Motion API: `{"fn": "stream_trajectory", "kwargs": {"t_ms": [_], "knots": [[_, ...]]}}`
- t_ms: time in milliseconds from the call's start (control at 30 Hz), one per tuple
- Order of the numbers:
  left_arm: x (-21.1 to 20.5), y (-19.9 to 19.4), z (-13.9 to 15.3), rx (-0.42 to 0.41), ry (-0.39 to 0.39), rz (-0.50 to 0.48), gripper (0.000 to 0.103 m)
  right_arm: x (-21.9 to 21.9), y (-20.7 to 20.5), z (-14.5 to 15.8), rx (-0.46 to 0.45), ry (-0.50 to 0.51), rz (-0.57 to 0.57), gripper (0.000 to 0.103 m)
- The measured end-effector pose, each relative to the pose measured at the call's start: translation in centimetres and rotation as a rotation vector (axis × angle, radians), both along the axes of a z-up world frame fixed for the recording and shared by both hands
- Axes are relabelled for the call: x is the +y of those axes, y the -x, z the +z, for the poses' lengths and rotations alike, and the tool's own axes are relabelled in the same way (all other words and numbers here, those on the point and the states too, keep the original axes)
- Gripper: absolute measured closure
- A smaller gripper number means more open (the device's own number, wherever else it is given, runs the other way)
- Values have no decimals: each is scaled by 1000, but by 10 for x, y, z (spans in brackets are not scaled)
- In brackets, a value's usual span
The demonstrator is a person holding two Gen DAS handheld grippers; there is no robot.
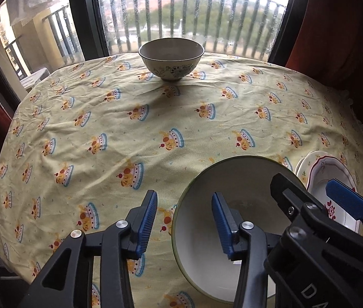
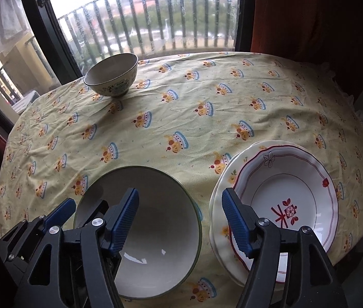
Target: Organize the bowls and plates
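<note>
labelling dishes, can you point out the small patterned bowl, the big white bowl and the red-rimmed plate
small patterned bowl (image 1: 171, 51): left wrist view, inner wall
big white bowl (image 2: 161, 220): right wrist view, inside
red-rimmed plate (image 2: 284, 192): right wrist view, centre well

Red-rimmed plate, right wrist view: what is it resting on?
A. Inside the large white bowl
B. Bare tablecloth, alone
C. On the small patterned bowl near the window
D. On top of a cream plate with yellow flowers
D: the red-rimmed plate sits stacked on a cream plate whose yellow-flowered rim shows along its left edge; the large white bowl stands apart on the tablecloth.
</note>
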State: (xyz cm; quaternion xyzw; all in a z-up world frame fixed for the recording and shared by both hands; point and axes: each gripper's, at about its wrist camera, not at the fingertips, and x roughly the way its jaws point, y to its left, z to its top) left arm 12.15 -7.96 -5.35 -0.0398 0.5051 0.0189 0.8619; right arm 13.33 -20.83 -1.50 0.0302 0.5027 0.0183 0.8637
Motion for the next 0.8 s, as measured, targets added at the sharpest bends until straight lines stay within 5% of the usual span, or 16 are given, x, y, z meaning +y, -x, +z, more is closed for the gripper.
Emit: {"fn": "stream_trajectory", "kwargs": {"t_ms": [133, 267, 800], "knots": [[1, -1, 17, -52, -62, 11, 31, 2, -4, 11, -11, -28, 22, 25], [7, -8, 32, -85, -82, 16, 20, 7, -11, 25, -44, -28, 40, 22], [43, -68, 60, -143, -56, -28, 10, 48, -73, 56, -108, -27, 132, 8]]}}
